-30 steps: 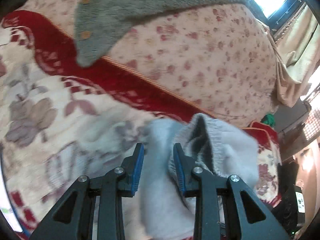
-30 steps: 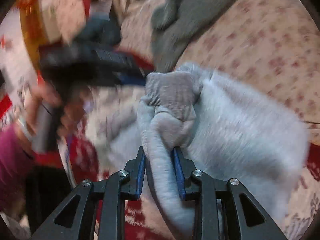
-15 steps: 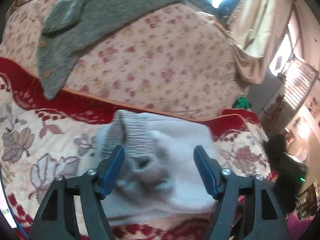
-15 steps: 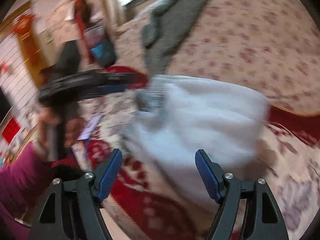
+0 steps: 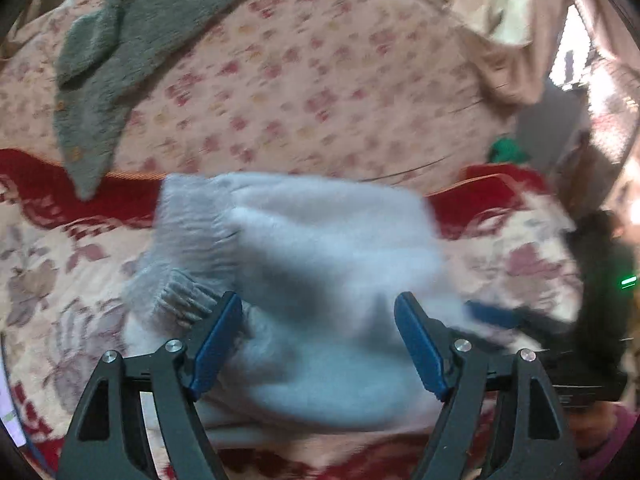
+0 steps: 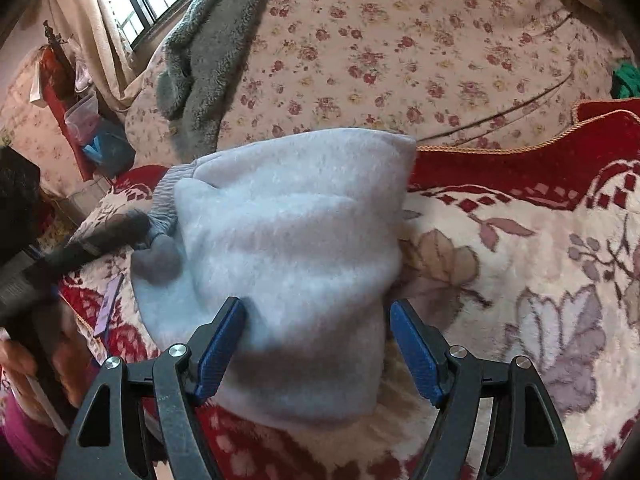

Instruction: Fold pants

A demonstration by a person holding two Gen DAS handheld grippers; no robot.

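The light grey fleece pants (image 5: 320, 264) lie folded in a thick bundle on the floral blanket (image 5: 60, 280), ribbed cuffs (image 5: 184, 300) at the left. My left gripper (image 5: 318, 340) is open, its jaws wide apart over the near edge of the bundle. In the right wrist view the pants (image 6: 288, 248) lie folded on the blanket (image 6: 540, 280). My right gripper (image 6: 316, 340) is open, straddling the bundle's near edge. The right gripper also shows blurred at the right of the left wrist view (image 5: 520, 324).
A grey fuzzy cardigan (image 5: 120, 48) drapes over the flowered sofa back (image 5: 320, 80). It also shows in the right wrist view (image 6: 208, 60). Curtains (image 6: 92, 32) and a window are at the upper left. A purple item (image 6: 108, 308) lies at the blanket's left edge.
Both grippers were shut on the pants one second ago. They opened and let the pants drop into a folded bundle, then drew back a little.
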